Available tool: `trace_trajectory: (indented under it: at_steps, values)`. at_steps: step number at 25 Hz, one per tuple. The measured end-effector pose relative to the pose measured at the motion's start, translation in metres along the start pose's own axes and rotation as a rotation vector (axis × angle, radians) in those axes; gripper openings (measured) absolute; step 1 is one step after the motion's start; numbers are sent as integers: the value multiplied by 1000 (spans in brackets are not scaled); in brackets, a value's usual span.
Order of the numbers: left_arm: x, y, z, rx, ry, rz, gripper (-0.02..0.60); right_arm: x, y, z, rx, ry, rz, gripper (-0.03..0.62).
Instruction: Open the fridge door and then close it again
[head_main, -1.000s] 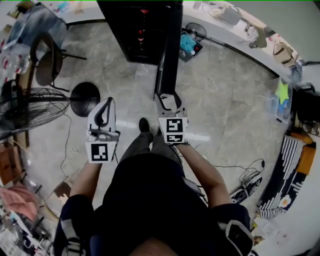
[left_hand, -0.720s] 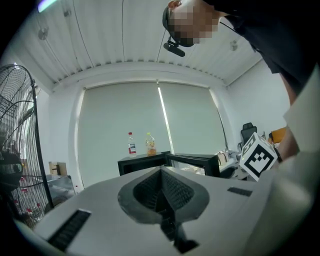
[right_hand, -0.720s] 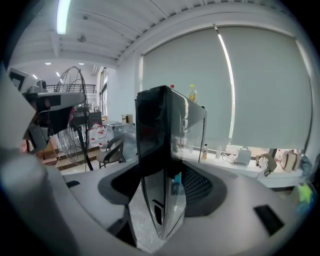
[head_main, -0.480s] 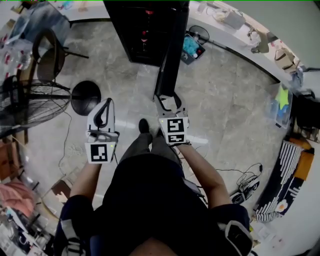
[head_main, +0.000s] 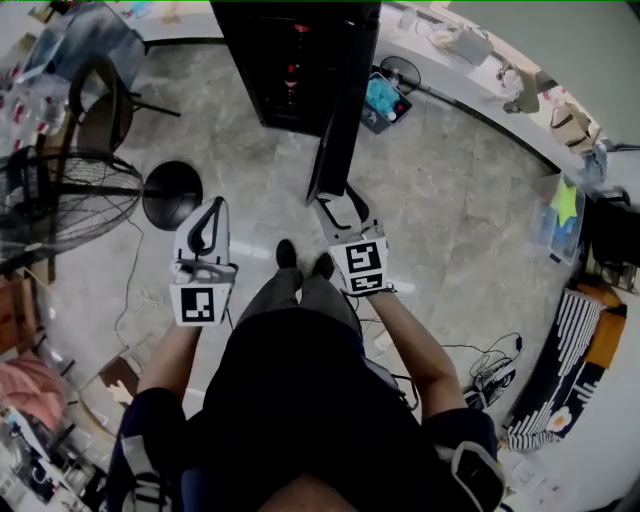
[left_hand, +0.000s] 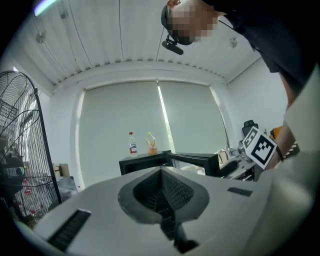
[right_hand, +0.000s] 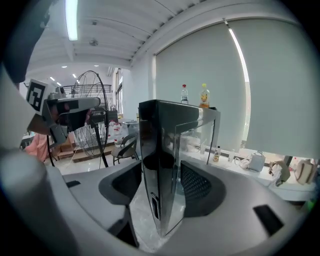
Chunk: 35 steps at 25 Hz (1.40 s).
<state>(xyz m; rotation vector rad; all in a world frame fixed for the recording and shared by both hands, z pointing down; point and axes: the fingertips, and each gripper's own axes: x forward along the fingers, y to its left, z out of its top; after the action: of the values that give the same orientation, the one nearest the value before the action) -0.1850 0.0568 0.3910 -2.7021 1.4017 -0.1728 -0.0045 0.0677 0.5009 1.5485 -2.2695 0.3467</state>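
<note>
The black fridge (head_main: 290, 60) stands at the top of the head view with its door (head_main: 340, 110) swung open, free edge toward me. My right gripper (head_main: 335, 202) straddles that free edge low down. In the right gripper view the door (right_hand: 157, 145) fills the gap of the right gripper (right_hand: 157, 187), with both pads against its faces. My left gripper (head_main: 212, 210) hangs apart on the left, shut on nothing. In the left gripper view the left gripper (left_hand: 161, 172) points level toward the fridge (left_hand: 145, 162), which carries two bottles (left_hand: 132, 145) on top.
A standing fan (head_main: 60, 205) with a round base (head_main: 172, 195) and a chair (head_main: 95, 120) are on the left. A curved counter (head_main: 480, 70) with bags runs along the upper right. Cables (head_main: 495, 355) lie on the floor at right. My feet (head_main: 290, 255) stand just behind the door.
My right gripper has shifted slightly toward the lower right and turned a little, still on the door's edge. The left gripper has stayed where it was.
</note>
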Motion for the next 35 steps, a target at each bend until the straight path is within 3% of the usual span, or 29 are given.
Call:
trace_trajectory:
  at_steps: [5,16,26,35]
  values:
    - [-2,-2,2,2,9,13,23,-19,-11,12,-89,-31,39,259]
    - [-7,-9,3,3,21,53,23,-42,-33,46,-439,-77,195,272]
    - [-18,-10,1,13,50,128,23,-37,-38,61,-924,-101,352,284]
    - [-21,-7,3,9,58,191,23,-23,-33,76,-1250,-177,430,295]
